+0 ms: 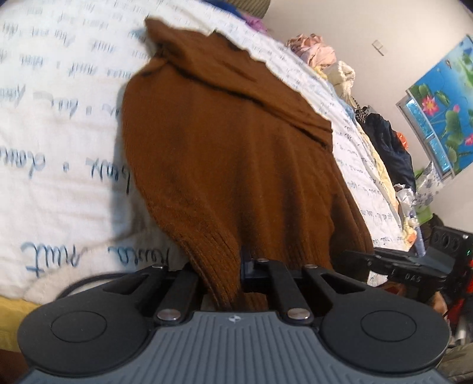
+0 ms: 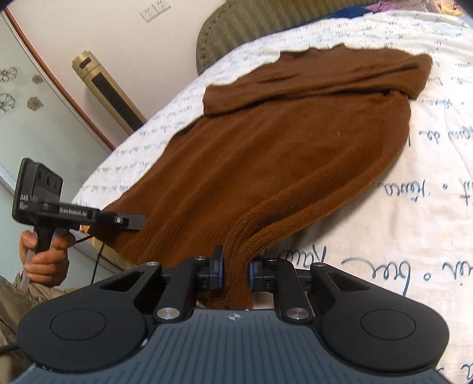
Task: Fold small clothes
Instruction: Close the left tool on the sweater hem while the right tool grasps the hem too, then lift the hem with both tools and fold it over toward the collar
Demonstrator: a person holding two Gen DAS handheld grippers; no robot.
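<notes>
A bed (image 2: 414, 206) covered with a white quilt printed in blue script is seen in both wrist views, with an olive padded headboard (image 2: 251, 26) at its far end. A brown knitted sweater (image 2: 280, 153) is spread across the middle of the quilt, its ribbed hem drawn over the near edge of the bed and its sleeves laid across the chest towards the far end. Along the bed's right edge, in the left wrist view, a row of unfolded clothes (image 1: 381, 138) is heaped. The left gripper (image 1: 224, 274) is clamped on one end of the ribbed hem, its jaws pressed fully together through the knit. The right gripper (image 2: 235, 273) is closed on the other end, a bunched column of ribbing being pinched between its blue-padded jaws. The person's left hand (image 2: 44, 257) is seen on the left gripper's handle at the left of the right wrist view. The sweater is judged to be soft, limp and stretchy, fairly thick and of moderate weight, so sagging between the two held points is to be expected. The ribbed hem is judged the firmest place for a hold, since the denser knit is less likely to slip or pull out of shape.
</notes>
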